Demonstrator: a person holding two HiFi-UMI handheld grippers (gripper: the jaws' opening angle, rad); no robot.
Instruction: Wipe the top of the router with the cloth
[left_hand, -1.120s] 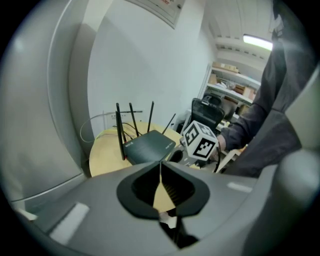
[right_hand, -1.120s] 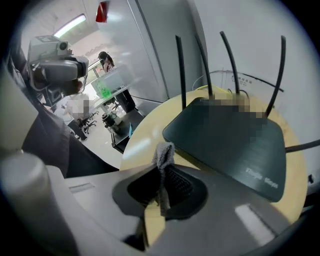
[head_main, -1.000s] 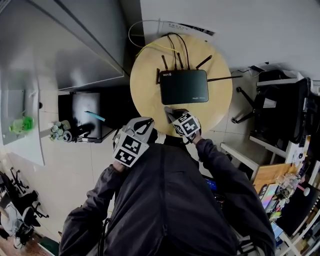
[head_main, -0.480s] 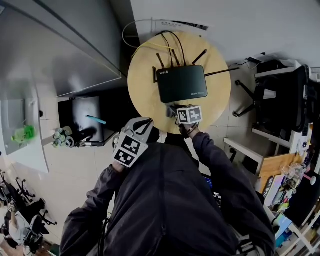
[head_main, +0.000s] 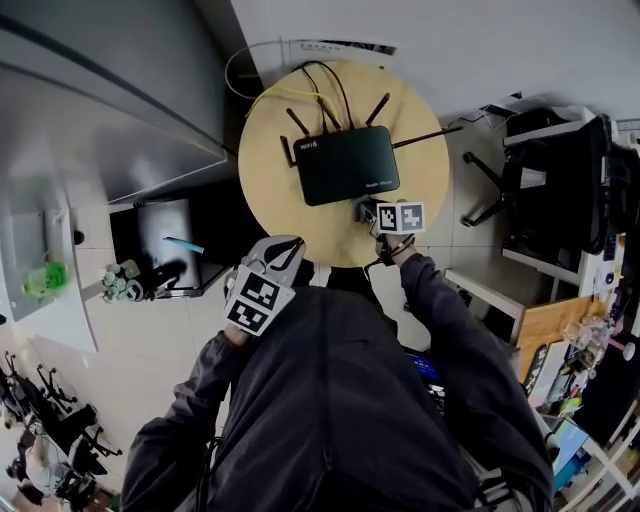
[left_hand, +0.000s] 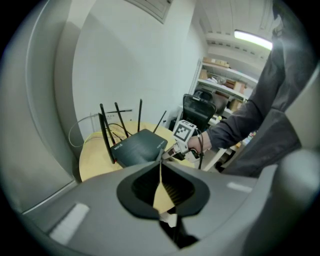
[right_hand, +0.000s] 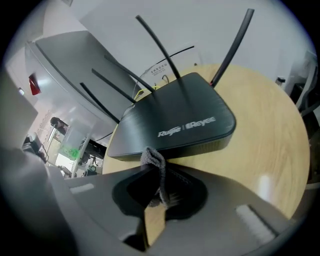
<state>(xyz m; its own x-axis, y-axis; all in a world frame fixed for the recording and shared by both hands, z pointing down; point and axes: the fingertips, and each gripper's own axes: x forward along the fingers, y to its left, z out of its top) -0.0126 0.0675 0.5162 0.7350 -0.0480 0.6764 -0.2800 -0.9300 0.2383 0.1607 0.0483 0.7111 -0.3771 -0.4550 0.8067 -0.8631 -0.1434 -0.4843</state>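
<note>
In the last second my right gripper (head_main: 372, 212) has travelled along the front edge of the router (head_main: 345, 165), from about the middle of that edge to its right front corner. Its marker cube (head_main: 400, 217) has also turned to face upward. The router looks unmoved on the round table (head_main: 275, 195) (the whole picture shifted a little, I think only because the head moved). My left gripper (head_main: 283, 252) has stayed back near the jacket (head_main: 330, 400), off the table. I judge that the wiping has not started, because the cloth is at the edge of the case and not on its top. The next move should bring it over the corner and lay it on the lid.

The right gripper view shows what the head view cannot. There the jaws are pressed on a fold of grey cloth (right_hand: 154, 165), which stands up between them just before the router's front wall. In the head view this is only a dark spot beside the cube.

The left gripper view shows its own jaws brought together on nothing, with only a thin slit left. It also gives a side look at the right gripper, low beside the corner. Whether the cloth already touches the case, I cannot tell.
</note>
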